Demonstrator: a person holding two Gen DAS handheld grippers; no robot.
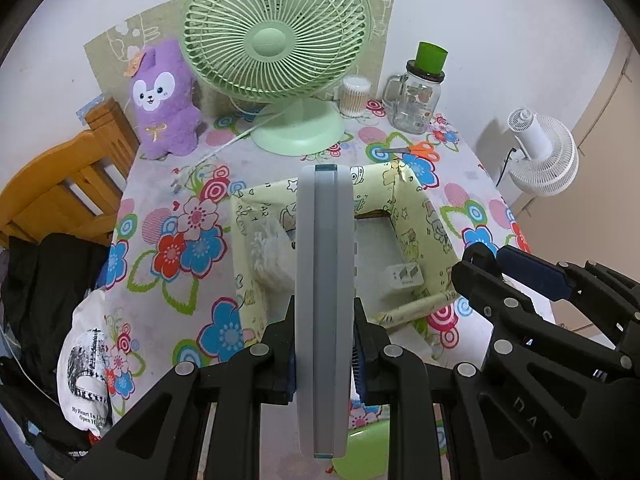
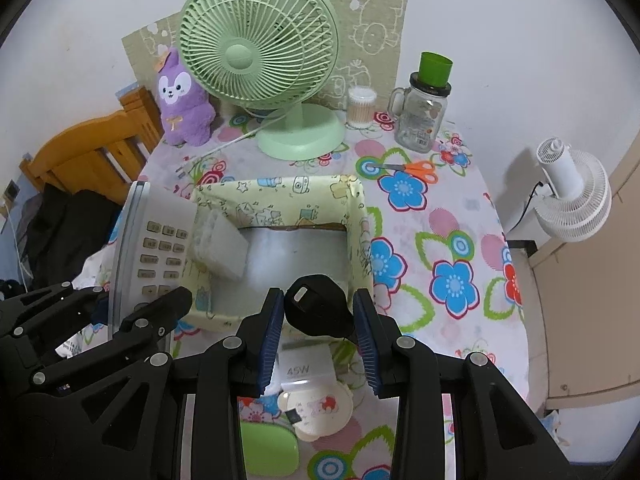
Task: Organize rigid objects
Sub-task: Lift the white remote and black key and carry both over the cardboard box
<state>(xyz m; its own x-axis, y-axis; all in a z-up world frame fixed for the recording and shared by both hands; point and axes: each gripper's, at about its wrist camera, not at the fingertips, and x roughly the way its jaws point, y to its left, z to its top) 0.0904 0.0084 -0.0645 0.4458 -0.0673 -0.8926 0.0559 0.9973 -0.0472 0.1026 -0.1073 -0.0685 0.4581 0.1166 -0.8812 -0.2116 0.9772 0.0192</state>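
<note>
My left gripper (image 1: 323, 356) is shut on a grey calculator (image 1: 324, 300), held edge-on above the near wall of the yellow cartoon-print box (image 1: 432, 224). In the right wrist view the calculator (image 2: 156, 248) shows its keys at the box's (image 2: 360, 216) left side, with the left gripper (image 2: 120, 320) below it. My right gripper (image 2: 318, 336) is shut on a black device (image 2: 318, 308) over the box's near edge. The right gripper also shows in the left wrist view (image 1: 492, 264). Inside the box lie a clear plastic case (image 2: 220, 248) and a white charger (image 1: 404, 276).
On the floral tablecloth stand a green fan (image 1: 280, 52), a purple plush (image 1: 164, 100), a cotton swab jar (image 1: 354, 96), a glass mug jar (image 1: 416, 100) and orange scissors (image 1: 416, 150). Near me lie a white charger box (image 2: 304, 368), a cream case (image 2: 316, 408) and a green case (image 2: 268, 452).
</note>
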